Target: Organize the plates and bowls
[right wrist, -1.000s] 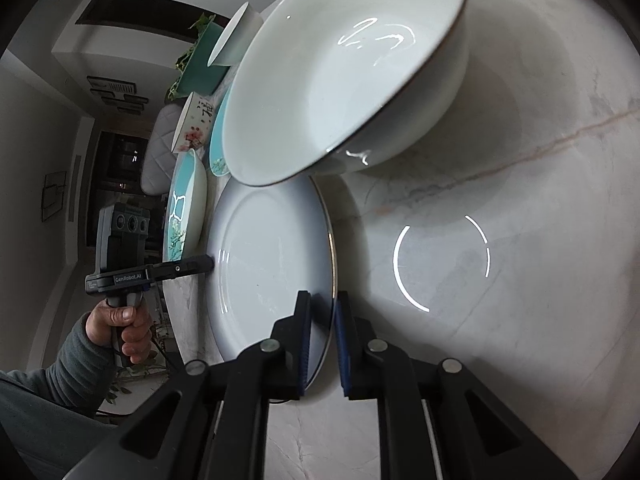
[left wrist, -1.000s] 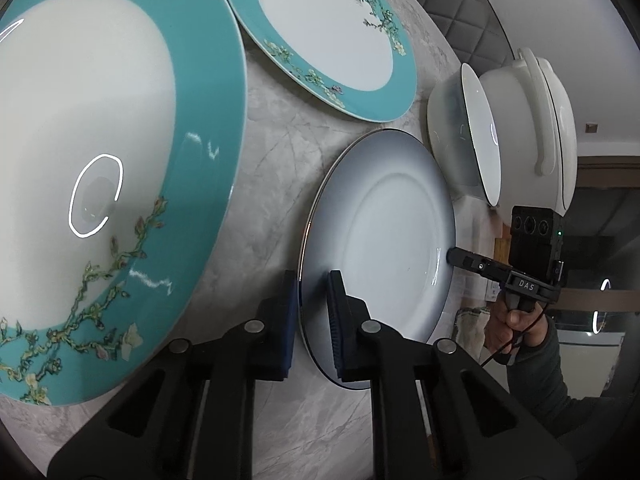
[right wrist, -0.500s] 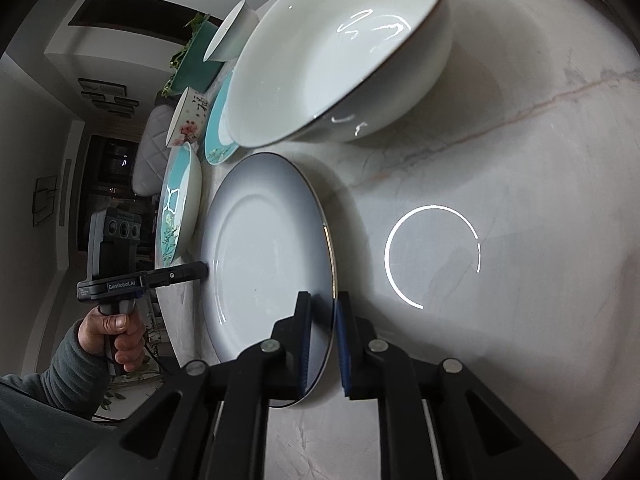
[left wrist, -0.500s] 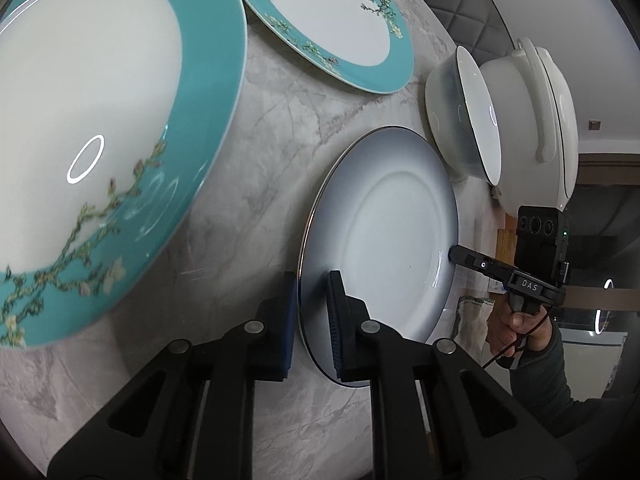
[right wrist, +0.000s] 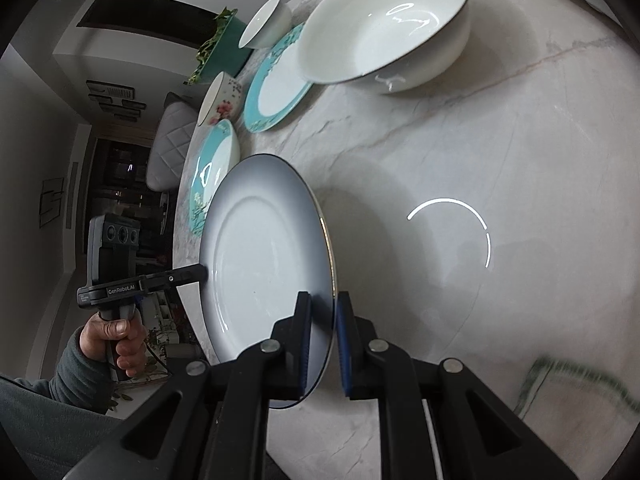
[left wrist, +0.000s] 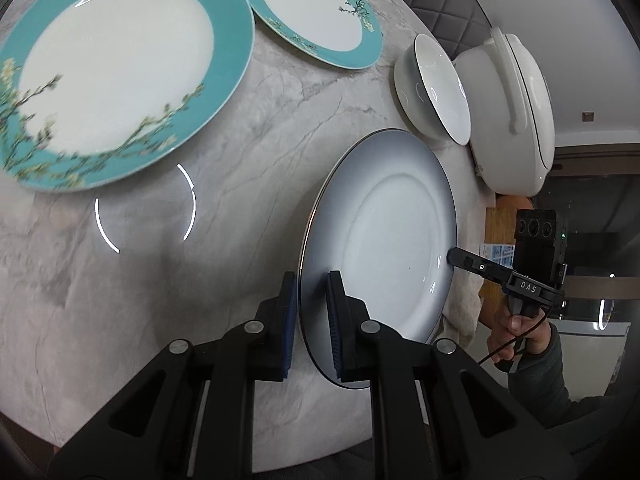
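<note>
Marble tabletop (left wrist: 248, 128) beneath, white plate (left wrist: 392, 240) raised clear of it, pinched at opposite rim edges: left gripper (left wrist: 311, 320) clamped on the near edge, right gripper (right wrist: 322, 336) on the far one. Teal plate (left wrist: 116, 72) off to the left. Higher than a second ago, teal plate further off.

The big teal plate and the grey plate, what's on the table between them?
Nothing: only bare marble table between the big teal plate and the grey plate, seen from the left wrist.
</note>
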The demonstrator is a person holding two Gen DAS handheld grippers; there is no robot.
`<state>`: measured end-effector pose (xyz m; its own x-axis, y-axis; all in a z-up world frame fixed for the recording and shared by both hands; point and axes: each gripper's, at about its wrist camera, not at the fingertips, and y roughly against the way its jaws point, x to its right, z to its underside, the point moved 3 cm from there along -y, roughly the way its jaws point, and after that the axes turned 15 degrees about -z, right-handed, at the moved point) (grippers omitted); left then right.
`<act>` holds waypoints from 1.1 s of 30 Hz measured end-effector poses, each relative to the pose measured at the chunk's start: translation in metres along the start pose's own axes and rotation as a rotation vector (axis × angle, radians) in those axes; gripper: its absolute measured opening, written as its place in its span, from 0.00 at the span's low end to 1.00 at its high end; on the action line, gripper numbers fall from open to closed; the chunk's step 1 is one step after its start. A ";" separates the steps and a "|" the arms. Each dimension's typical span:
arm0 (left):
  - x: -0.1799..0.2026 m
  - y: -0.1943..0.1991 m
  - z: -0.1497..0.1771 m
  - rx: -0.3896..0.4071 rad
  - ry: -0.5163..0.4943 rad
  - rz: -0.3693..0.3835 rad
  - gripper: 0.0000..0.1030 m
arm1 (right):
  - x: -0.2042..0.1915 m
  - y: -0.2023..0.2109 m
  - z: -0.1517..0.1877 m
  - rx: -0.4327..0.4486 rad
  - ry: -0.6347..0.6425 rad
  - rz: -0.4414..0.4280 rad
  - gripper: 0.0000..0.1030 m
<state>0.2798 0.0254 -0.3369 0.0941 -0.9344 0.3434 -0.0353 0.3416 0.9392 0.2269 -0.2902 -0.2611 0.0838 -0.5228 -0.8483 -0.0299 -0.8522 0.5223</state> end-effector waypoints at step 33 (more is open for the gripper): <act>-0.076 -0.032 0.026 -0.092 -0.138 -0.045 0.14 | -0.005 -0.087 0.064 0.048 -0.164 0.133 0.15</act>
<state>0.2481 0.0832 -0.3931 -0.0444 -0.9518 0.3035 0.0579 0.3008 0.9519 0.1656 -0.2142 -0.3080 -0.0868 -0.6235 -0.7770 -0.0779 -0.7733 0.6293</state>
